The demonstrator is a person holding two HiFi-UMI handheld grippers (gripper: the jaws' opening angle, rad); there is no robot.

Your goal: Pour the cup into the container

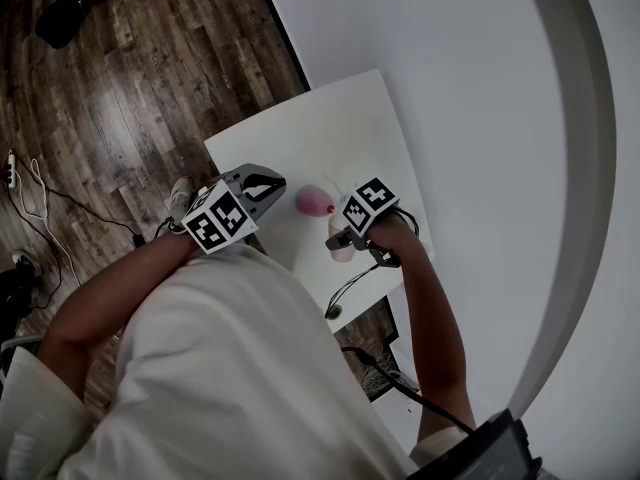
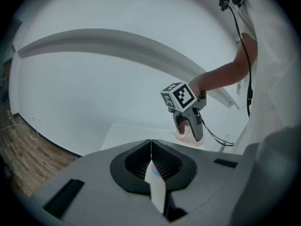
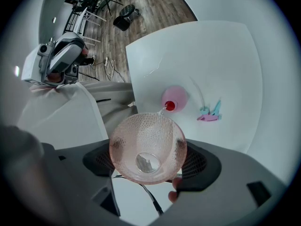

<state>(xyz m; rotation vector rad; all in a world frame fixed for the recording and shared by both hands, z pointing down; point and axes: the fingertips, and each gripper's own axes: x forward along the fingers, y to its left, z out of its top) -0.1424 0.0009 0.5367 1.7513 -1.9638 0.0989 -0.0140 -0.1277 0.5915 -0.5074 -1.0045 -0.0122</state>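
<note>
My right gripper is shut on a clear, dimpled pinkish cup, which it holds tilted over the white table. A thin stream leaves the cup's rim and falls into the red mouth of a small pink container standing just beyond. In the head view the container sits between both grippers, with the right gripper and cup at its right. My left gripper hovers to the container's left, shut. A white sliver shows behind its tips; I cannot tell what it is. From there the cup is visible.
A small pink-and-teal object lies on the table right of the container. A black cable hangs from the right gripper over the table's near edge. Cables lie on the wood floor at the left. A white wall borders the table's far side.
</note>
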